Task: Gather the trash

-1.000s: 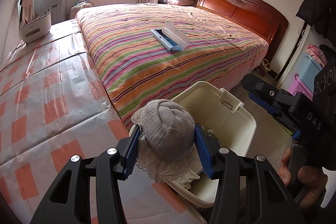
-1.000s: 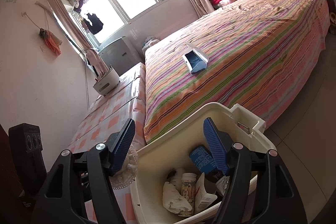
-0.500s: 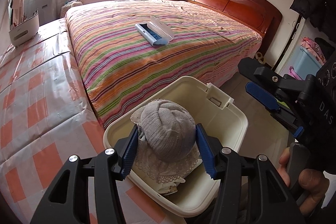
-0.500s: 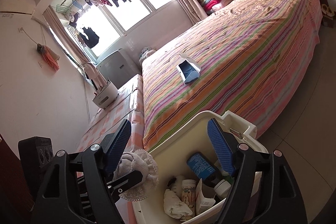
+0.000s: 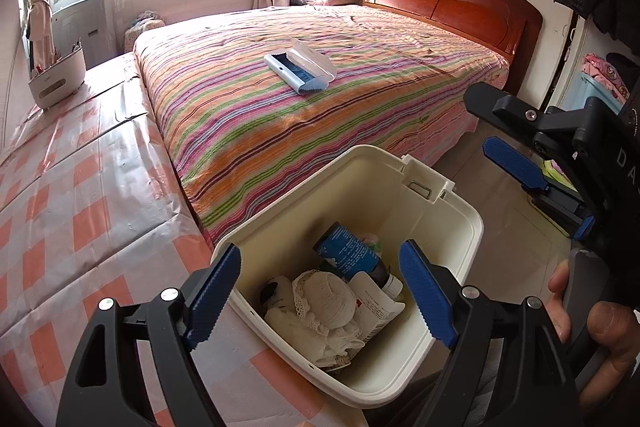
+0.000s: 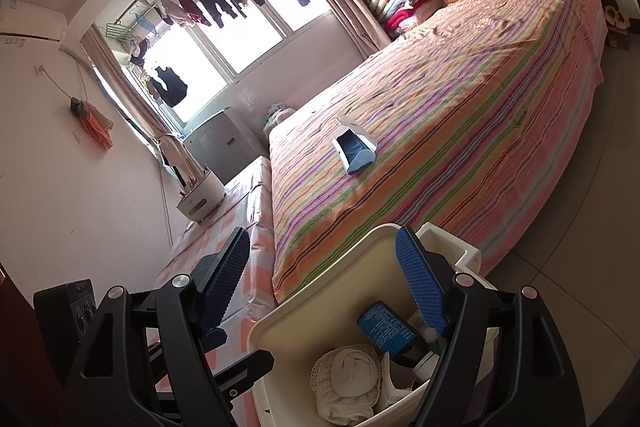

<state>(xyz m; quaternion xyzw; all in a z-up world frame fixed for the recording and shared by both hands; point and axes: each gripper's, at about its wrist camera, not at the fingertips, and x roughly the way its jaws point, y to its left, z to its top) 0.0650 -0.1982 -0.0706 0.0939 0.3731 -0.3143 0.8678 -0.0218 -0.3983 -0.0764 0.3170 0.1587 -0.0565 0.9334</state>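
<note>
Left claw (image 5: 320,291) is over the cream bin (image 5: 460,211), jaws opening, nothing between them; the lacy cloth bundle (image 5: 328,311) already lies inside the bin on top of the other trash, next to the blue-labelled bottle (image 5: 348,255) and a white carton (image 5: 376,307). So the step in hand looks like the release, about done. To finish it clean: let the jaws go fully wide before lifting, and pull straight up and back so a pad doesn't snag the lace edge and drag the bundle out. Bin sits at the corner of the checked bench (image 5: 80,227), part of it hanging past the edge toward the floor, so don't knock the rim on the way out; a tip-over looks possible. Right claw (image 6: 324,283) hovers by the bin's far side, jaws wide, slightly opening, gripping nothing; one pad is over the bin mouth, no contact that I can tell. Only loose item left in view is the blue-and-white case (image 5: 300,71) lying open on the striped bed (image 5: 400,87), well apart from the bin. Can't tell whether it counts as trash.
</note>
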